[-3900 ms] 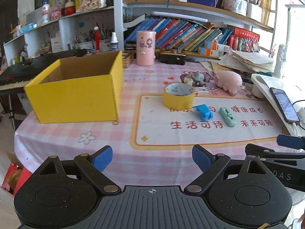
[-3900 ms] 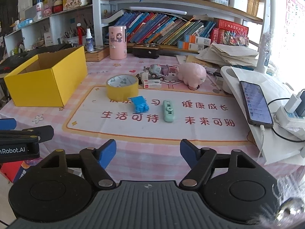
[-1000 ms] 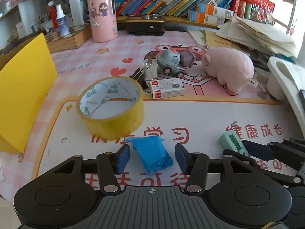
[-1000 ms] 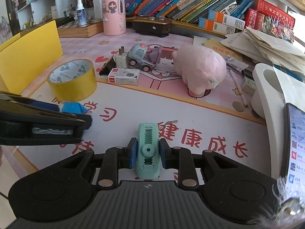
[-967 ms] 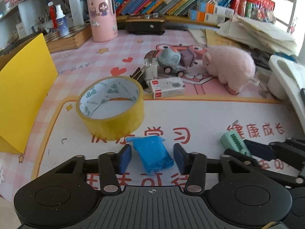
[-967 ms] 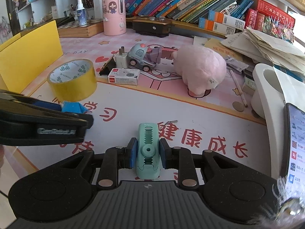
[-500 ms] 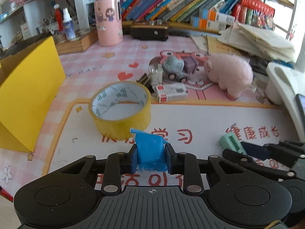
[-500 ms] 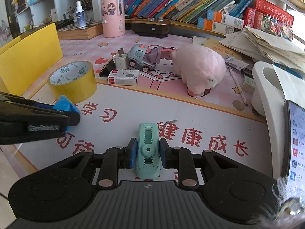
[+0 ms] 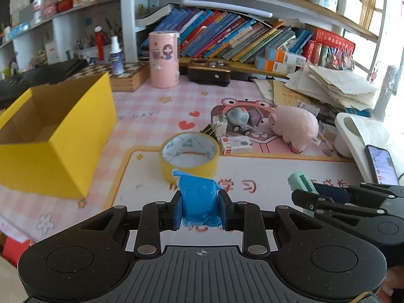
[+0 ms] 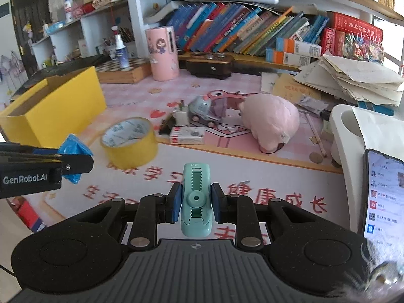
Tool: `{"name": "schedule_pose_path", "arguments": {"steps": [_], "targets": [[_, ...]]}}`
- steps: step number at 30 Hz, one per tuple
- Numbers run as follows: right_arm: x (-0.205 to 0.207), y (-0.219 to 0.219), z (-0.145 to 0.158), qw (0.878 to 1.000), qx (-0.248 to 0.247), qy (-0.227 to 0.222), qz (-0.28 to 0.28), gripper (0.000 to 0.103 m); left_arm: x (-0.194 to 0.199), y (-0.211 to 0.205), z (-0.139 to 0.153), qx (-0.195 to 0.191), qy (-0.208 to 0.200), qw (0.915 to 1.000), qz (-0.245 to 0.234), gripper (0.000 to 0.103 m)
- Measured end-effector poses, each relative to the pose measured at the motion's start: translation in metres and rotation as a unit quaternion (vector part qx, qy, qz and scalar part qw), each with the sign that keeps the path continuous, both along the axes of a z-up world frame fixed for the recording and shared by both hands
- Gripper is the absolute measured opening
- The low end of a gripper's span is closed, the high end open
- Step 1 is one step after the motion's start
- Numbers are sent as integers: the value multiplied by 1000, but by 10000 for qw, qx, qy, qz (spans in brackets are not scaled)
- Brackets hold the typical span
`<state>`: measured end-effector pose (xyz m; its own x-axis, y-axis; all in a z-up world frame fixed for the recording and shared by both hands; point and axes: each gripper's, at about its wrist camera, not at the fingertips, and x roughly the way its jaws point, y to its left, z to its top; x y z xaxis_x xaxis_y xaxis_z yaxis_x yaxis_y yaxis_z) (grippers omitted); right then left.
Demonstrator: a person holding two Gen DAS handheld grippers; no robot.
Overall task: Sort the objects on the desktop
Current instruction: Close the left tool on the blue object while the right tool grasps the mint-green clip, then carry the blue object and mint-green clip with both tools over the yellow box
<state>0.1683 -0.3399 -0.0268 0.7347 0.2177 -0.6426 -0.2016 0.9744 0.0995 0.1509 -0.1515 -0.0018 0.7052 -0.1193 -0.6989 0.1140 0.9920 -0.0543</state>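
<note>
My left gripper (image 9: 200, 208) is shut on a crumpled blue packet (image 9: 199, 197) and holds it above the desk mat; the packet also shows in the right wrist view (image 10: 73, 151). My right gripper (image 10: 195, 205) is shut on a mint-green correction tape (image 10: 195, 197), lifted off the mat; it also shows in the left wrist view (image 9: 301, 181). An open yellow cardboard box (image 9: 53, 131) stands at the left. A yellow tape roll (image 9: 189, 155) lies on the mat just beyond the blue packet.
Behind the roll lie a white charger (image 9: 218, 125), a small toy car (image 9: 240, 121), a red-and-white box (image 9: 236, 145) and a pink plush pig (image 9: 294, 126). A pink canister (image 9: 164, 59) stands at the back. A phone (image 10: 381, 194) rests on a white stand at the right.
Both grippers have risen from the mat with their objects. The left gripper closed on the blue packet within the last second and lifted it; the view now takes in the yellow box.
</note>
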Motion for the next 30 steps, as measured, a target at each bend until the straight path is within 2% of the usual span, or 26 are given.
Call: {"name": "schedule_pose_path", "arguments": {"steps": [7, 13, 22, 30], "targets": [[-27, 25, 10, 10000, -30, -8, 37, 23, -28, 27, -3, -177, 38, 9998, -61, 26], [-46, 56, 15, 9999, -109, -29, -13, 23, -47, 55, 0, -211, -119, 9995, -194, 26], [-76, 116, 21, 9996, -278, 43, -75, 23, -78, 117, 4, -266, -274, 9988, -308, 26], [-119, 183, 21, 9998, -172, -6, -110, 23, -118, 183, 6, -204, -289, 9989, -315, 26]]}}
